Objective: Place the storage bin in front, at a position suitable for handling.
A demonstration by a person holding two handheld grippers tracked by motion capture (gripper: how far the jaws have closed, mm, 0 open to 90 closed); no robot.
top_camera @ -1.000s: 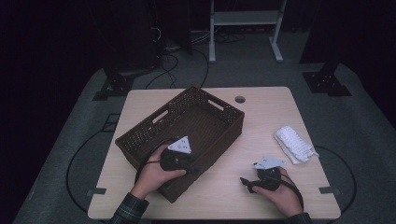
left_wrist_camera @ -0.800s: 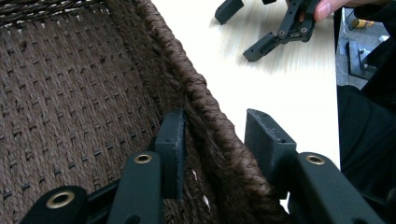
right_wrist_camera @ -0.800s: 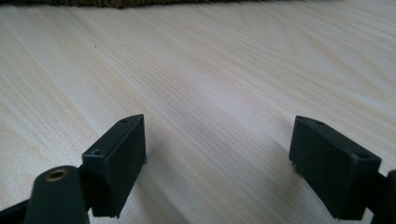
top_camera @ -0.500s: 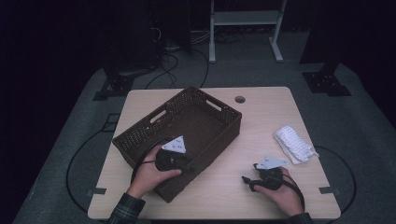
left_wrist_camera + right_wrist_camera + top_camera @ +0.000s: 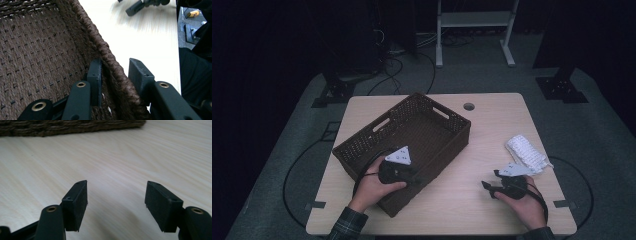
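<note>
The woven basket (image 5: 412, 145) stands on the left half of the table (image 5: 492, 115). The left gripper (image 5: 115, 75) pinches its near rim, one jaw inside, one outside. The basket looks light but stiff, so the rim is a good hold. The right gripper (image 5: 116, 202) has just been closing a little, and it is open and empty over bare wood.

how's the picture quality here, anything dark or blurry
High view: dim, room around the table near black. Left gripper view: sharp on the basket rim between the left tongs, but the other tongs at the top edge are smeared and the tabletop glares white. Right gripper view: evenly lit; basket soft.
</note>
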